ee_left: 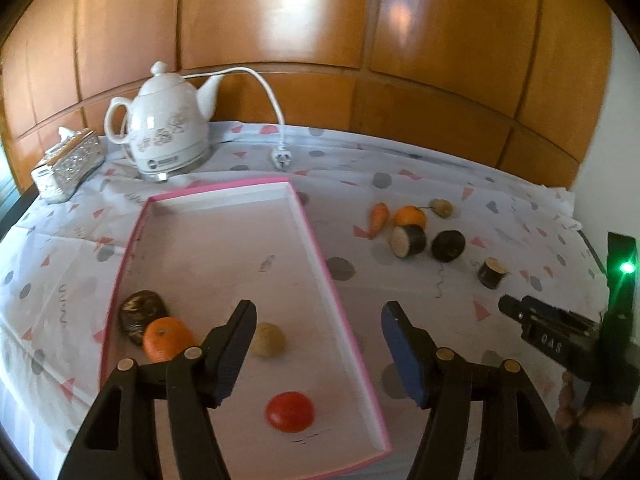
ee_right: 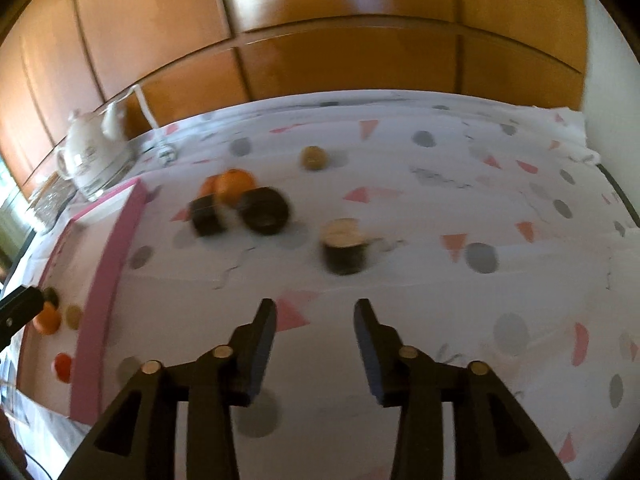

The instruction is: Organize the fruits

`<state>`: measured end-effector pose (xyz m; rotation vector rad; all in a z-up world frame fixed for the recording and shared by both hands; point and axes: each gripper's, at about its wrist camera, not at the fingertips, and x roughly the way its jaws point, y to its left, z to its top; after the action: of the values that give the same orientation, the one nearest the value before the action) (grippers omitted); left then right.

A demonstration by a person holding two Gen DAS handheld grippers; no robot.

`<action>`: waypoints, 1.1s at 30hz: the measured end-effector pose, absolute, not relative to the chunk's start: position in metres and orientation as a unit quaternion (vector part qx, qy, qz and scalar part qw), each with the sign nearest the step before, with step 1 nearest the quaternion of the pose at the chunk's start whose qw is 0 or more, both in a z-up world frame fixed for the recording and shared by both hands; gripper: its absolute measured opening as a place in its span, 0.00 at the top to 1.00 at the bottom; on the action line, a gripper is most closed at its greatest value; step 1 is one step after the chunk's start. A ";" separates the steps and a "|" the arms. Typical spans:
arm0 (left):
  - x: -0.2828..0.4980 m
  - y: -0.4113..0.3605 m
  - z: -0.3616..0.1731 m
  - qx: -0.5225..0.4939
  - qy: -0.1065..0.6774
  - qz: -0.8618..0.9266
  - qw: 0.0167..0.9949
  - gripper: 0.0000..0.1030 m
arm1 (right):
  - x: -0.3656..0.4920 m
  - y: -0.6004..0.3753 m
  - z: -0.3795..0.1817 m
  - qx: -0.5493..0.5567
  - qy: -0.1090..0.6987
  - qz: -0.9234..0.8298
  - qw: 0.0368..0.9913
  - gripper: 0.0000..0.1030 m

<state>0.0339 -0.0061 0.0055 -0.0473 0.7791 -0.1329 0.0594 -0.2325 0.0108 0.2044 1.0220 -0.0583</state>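
A pink-rimmed white tray holds a red tomato, a tan round fruit, an orange and a dark brown fruit. My left gripper is open and empty above the tray's near end. On the cloth to the right lie a carrot, an orange, a small tan fruit and three dark cylinders. My right gripper is open and empty, short of the nearest dark cylinder. The tray's pink wall is to its left.
A white electric kettle with cord and plug stands at the back left, beside a silver tissue box. A wooden panelled wall backs the table. The patterned tablecloth stretches to the right.
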 end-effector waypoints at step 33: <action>0.101 -0.075 -0.012 -0.038 0.431 -0.103 0.896 0.37 | 0.102 -0.260 -0.021 0.078 0.496 -0.035 0.864 0.69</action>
<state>0.1010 -0.0753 -0.0116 -0.0792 0.8924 -0.2133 0.1017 -0.2597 -0.0209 0.1632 1.0401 -0.0729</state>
